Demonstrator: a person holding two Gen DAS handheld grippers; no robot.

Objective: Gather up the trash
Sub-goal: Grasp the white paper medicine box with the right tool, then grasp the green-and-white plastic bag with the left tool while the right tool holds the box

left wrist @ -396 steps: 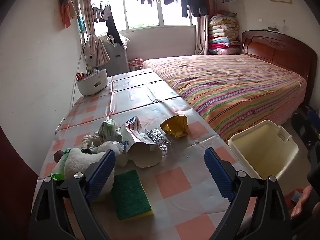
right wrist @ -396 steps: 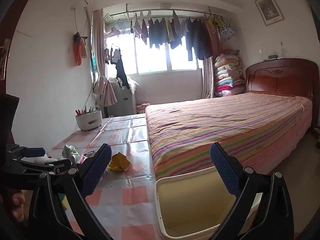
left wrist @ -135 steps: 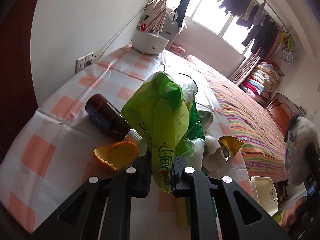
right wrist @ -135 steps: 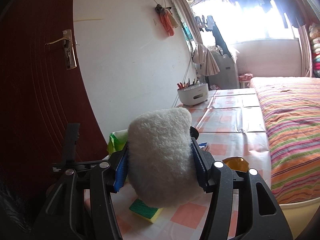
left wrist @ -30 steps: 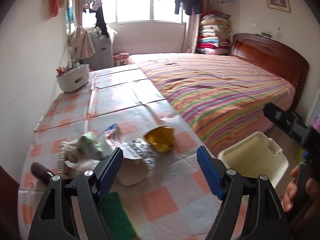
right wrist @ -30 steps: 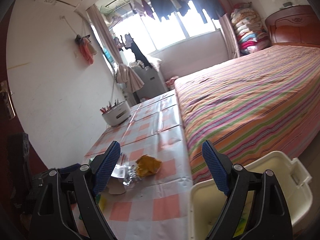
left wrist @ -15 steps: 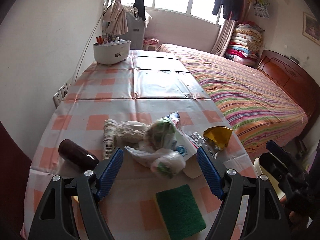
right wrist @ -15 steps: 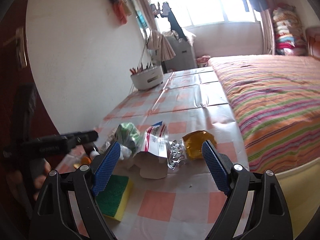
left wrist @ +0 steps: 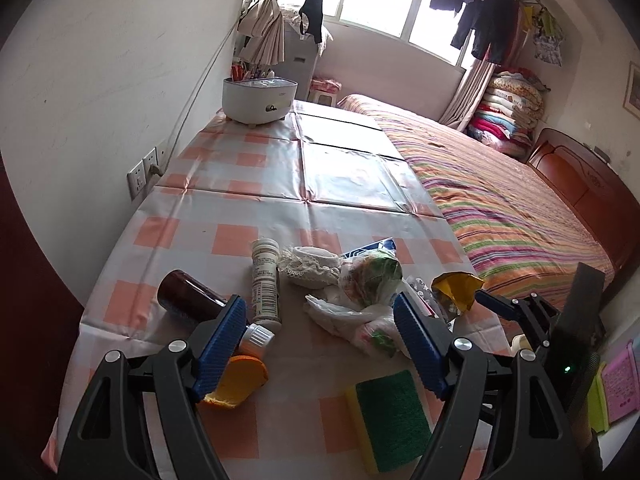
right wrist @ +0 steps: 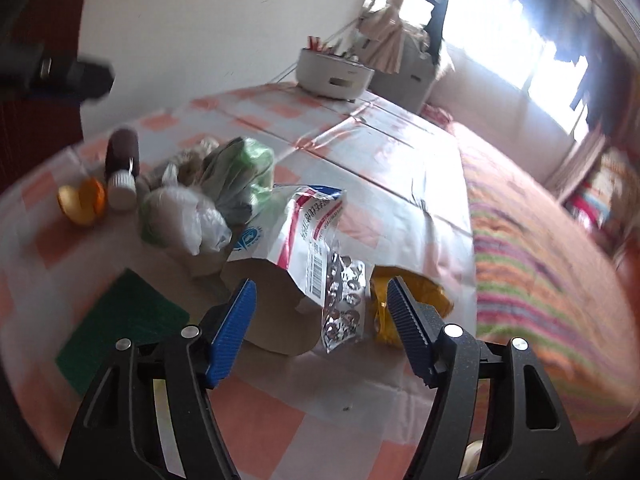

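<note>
Both claws, left claw (left wrist: pixel 320 320) and right claw (right wrist: pixel 318 304), are spread and empty; the right's jaws have just been closing. On the tabletop (left wrist: pixel 240 216): one sponge (left wrist: pixel 390 412), one brown bottle (left wrist: pixel 184 294), one white tube (left wrist: pixel 265 280), one yellow wrapper (right wrist: pixel 412 304).

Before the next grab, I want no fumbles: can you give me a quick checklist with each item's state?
1. Right gripper empty, jaws just been closing: ok.
2. Blister pack and paper bag lined up ahead of it: ok.
3. Left gripper open and empty: ok.
4. Crumpled plastic bag ahead of the left gripper: ok.
5. Bin in view: cannot tell.
6. Right view sharp: not ok, blurred.
</note>
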